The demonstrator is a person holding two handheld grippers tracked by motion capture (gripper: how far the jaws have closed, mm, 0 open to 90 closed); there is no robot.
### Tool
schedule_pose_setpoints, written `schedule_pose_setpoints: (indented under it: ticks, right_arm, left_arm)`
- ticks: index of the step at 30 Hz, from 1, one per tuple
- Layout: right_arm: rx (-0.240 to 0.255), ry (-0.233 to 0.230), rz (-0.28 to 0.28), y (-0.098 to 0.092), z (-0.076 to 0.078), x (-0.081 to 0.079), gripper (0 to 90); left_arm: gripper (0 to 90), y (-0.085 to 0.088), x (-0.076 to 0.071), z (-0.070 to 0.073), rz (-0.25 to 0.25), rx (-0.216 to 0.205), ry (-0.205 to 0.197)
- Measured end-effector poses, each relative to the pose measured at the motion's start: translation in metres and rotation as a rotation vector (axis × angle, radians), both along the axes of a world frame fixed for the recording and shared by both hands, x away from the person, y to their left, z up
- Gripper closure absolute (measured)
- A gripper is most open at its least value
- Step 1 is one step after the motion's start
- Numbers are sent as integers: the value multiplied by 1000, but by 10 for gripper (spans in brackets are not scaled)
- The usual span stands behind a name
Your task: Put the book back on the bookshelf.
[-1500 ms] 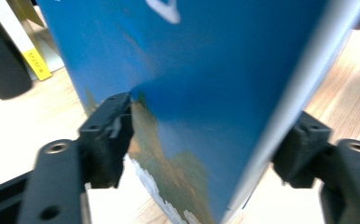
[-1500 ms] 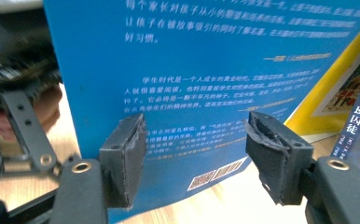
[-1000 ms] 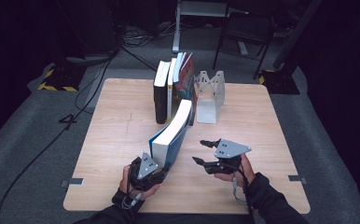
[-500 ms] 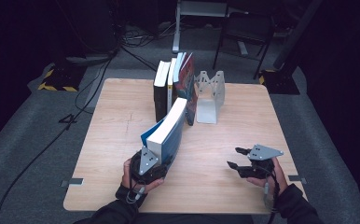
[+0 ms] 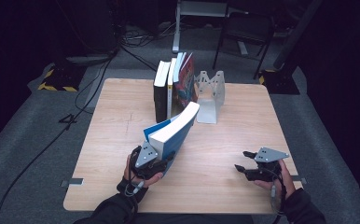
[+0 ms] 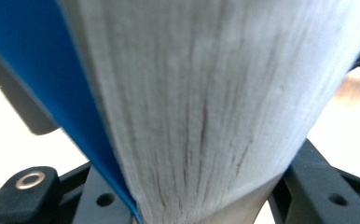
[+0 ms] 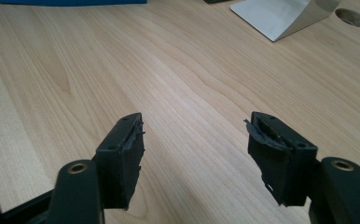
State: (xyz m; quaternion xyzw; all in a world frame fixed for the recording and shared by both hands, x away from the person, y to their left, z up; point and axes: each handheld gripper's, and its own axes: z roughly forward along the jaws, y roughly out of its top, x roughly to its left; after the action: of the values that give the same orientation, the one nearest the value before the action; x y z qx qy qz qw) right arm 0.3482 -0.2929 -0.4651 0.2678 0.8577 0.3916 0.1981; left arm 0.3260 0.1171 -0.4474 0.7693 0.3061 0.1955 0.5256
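Blue book (image 5: 173,133), cover writing probably unreadable, left tool (image 5: 146,161) gripping

No legible text, label, brand or number anywhere. Only blurred colour on the cover of the patterned book (image 5: 186,79) just beside the white bookend (image 5: 211,95), too small to make out as letters. Yellow-and-black hazard striping on a floor piece (image 5: 53,80) well apart from that bookend, off the table's far left corner, with no wording.
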Motion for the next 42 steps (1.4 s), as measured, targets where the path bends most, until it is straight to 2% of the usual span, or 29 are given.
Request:
schedule_pose_setpoints:
  ticks: [1, 2, 6, 8, 9, 11, 17, 20, 24, 25, 28, 30, 35, 36, 37, 39, 42]
  right_arm:
    - [2, -2, -3, -2, 0, 0, 359]
    - [2, -2, -3, -2, 0, 0, 359]
    - [1, -7, -8, -8, 1, 0, 354]
    - [16, -4, -8, -12, 1, -1, 354]
    - [16, -4, -8, -12, 1, -1, 354]
    - [24, -13, -6, -15, 3, -3, 354]
    - [29, -23, 14, -16, 4, -6, 352]
    - [42, -32, 33, -17, 5, -8, 348]
    - [64, -39, 48, -17, 8, -10, 345]
    - [69, -41, 60, -16, 8, -10, 345]
    - [64, -38, 63, -13, 8, -10, 344]
    - [58, -37, 78, -10, 7, -9, 343]
    - [54, -32, 99, -2, 5, -7, 341]
    - [59, -30, 106, -1, 5, -6, 339]
    - [65, -28, 119, 0, 4, -5, 330]
    - [66, -27, 126, 1, 4, -4, 329]
    - [87, -27, 149, 4, 4, 1, 324]
  left_arm:
    - [593, -4, 2, 0, -23, -13, 11]
    - [594, -4, 2, 0, -23, -13, 11]
    - [597, -26, 4, 0, -86, -92, 70]
    - [598, -40, 5, 0, -129, -73, 54]
    - [598, -40, 5, 0, -129, -73, 54]
    - [592, -55, 3, 0, -177, -39, 28]
    - [575, -84, -1, 1, -283, -53, 49]
    - [576, -94, -2, 1, -337, -71, 70]
    - [583, -100, -3, 2, -404, -66, 76]
    - [582, -99, -4, 2, -406, -53, 64]
    - [575, -99, -5, 3, -410, -59, 74]
    - [573, -98, -5, 4, -411, -32, 47]
    - [566, -96, -8, 3, -408, 7, 24]
    - [559, -96, -8, 3, -408, 7, 24]
    - [551, -95, -9, 1, -410, 42, 28]
    - [548, -94, -10, -2, -409, 44, 43]
    - [548, -91, -12, -5, -409, 78, 40]
